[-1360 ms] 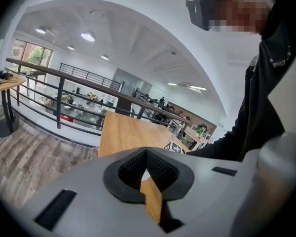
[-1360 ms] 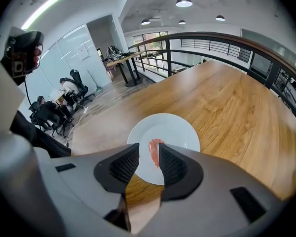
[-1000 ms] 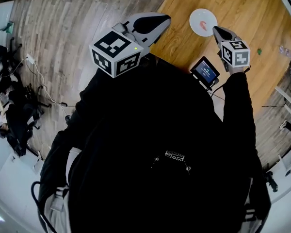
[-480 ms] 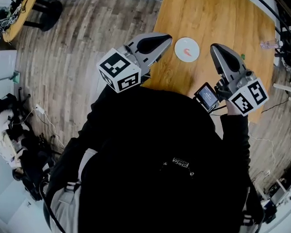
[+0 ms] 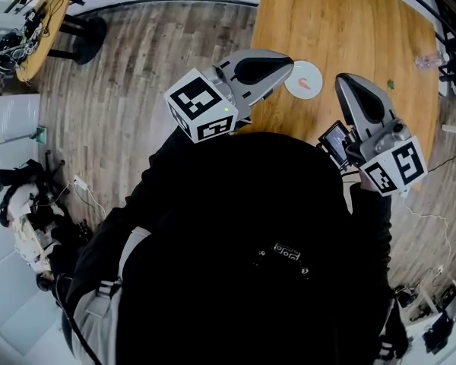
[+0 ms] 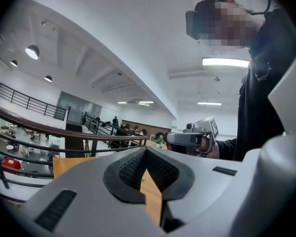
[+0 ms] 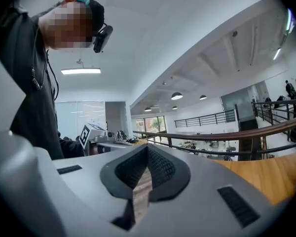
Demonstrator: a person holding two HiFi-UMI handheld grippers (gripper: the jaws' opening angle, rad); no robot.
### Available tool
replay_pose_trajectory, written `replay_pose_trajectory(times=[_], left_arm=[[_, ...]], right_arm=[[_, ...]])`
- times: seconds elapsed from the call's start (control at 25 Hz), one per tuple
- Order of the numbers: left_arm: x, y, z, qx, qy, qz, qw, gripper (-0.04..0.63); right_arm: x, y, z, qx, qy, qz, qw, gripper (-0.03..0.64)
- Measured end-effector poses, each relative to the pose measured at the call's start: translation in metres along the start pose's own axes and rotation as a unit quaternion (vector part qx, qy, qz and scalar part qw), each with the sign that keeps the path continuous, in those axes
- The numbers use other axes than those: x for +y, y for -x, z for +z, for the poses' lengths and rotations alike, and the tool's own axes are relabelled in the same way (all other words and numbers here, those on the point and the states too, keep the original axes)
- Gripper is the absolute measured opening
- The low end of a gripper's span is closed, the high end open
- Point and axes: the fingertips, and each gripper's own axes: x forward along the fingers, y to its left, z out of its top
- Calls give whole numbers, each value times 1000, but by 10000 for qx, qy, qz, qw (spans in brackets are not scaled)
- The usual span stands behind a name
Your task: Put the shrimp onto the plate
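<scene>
**A:** Status on the shrimp job?

**B:** Bench (image 5: 349,21) runs out beyond the plate (image 5: 299,90), which sits near the person's edge. The left hand-held gripper (image 5: 289,65) is just left of the plate, and in the head view its tip overlaps the rim. The right hand-held gripper (image 5: 341,82) is right of the plate, clear of it.

**A:** Jaws?

**B:** Both pairs are together and empty. In each gripper view the tips meet, with only wood showing through the slit below them. Both gripper views look out level across the room, not down at the plate, so I'd judge both are held up off the bench.

**A:** And the shrimp?

**B:** The shrimp (image 5: 310,82) is lying on the plate, slightly right of its centre. Placement looks done to me, so what's left is backing off cleanly.

**A:** How to do that well?

**B:**
- Left side is the risk. Lift it up first, then pull away to the left of the plate, never across it.
- Jaws closed during the pull-back, so there's less to snag.
- The plate looks light. A nudge on the rim could slide it or tip the shrimp off.
- The right one is already clear, so draw it straight back.
</scene>
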Motion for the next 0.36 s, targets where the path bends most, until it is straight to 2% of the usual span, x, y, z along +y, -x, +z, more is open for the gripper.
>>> replay_pose_trajectory(times=[0.12,0.36], left_arm=[[-2,-3,-14,66,-69,-50,9999,-2],[-1,2,10,78,-244,15,9997,-2]], right_arm=[[0,0,-16,-17,-8,8,10000,17],[5,1,5,21,101,-32,9999,17]])
